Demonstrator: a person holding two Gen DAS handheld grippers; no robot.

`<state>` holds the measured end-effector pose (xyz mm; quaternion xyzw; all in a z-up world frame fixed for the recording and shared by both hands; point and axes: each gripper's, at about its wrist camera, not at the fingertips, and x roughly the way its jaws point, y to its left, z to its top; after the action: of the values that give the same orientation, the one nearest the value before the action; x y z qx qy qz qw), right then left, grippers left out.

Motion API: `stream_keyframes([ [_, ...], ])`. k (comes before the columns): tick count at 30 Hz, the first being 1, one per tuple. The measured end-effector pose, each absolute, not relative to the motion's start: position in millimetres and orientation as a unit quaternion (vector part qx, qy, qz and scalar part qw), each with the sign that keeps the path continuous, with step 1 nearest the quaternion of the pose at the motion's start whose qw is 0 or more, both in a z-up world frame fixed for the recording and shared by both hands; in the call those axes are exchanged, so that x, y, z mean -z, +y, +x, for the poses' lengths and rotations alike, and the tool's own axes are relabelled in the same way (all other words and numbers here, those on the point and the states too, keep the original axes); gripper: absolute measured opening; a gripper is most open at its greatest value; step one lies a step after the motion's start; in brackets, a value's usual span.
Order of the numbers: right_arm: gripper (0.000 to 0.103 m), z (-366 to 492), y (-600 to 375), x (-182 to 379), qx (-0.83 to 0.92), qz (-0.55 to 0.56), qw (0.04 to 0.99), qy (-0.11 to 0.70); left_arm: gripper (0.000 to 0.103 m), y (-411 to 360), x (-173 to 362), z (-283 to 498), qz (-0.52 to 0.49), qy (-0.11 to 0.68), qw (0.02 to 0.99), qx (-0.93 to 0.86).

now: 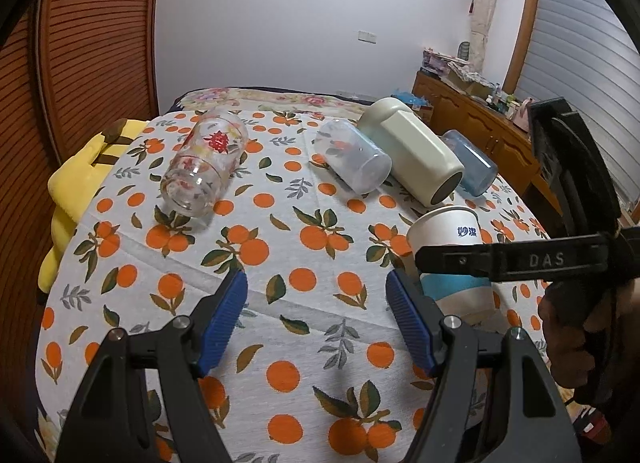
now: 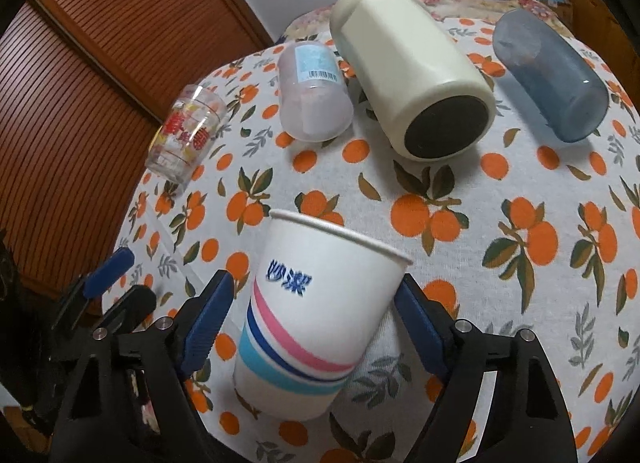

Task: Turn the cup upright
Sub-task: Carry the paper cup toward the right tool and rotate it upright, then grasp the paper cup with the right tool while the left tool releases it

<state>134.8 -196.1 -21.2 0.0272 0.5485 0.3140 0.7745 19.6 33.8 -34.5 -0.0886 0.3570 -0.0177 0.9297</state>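
Paper cup standing mouth up between the right gripper fingers, near edge of the tabletop, base on the cloth or just above it, cannot tell which. Long axis close to vertical, tipped slightly so the rim leans to the far right. Right fingers spread wider than the cup, a gap showing on both sides, so holding nothing. Judged from this: flip of this cup as good as done, only a clean pull-back toward the near side left, without brushing the wall of a light cup that would tip easily.

Left gripper further left, fingers wide apart and empty over bare cloth, paper cup just beside its right finger. Right gripper plainly the nearer of the two.

Still lying on their sides across the far half: printed glass at far left, clear plastic cup, cream mug, blue plastic cup, mouths toward the near side.

Writing: blue Chinese characters on the paper cup above pink, dark blue and light blue bands; red characters on the glass; barcode sticker on the clear cup's base; "DAS" moulded on the right gripper's arm.
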Motion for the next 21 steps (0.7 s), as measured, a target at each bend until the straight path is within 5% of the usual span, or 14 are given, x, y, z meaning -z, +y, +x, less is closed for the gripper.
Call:
stream_keyframes([
  [7,0.071,142.0,-196.1,22.9,-0.312,0.023,0.778,0.545,0.072,34.1,37.6,20.9,-0.087,0.362,0.928,0.017],
  [15,0.07,123.2,-198.3,-7.7,-0.291,-0.069,0.864,0.404,0.072,33.7,40.9,22.9,-0.085,0.366,0.926,0.017],
  [21,0.071,116.3,-197.8,-9.5,-0.306,-0.08,0.872,0.374,0.072,32.7,41.6,23.2,-0.083,0.367,0.926,0.017],
])
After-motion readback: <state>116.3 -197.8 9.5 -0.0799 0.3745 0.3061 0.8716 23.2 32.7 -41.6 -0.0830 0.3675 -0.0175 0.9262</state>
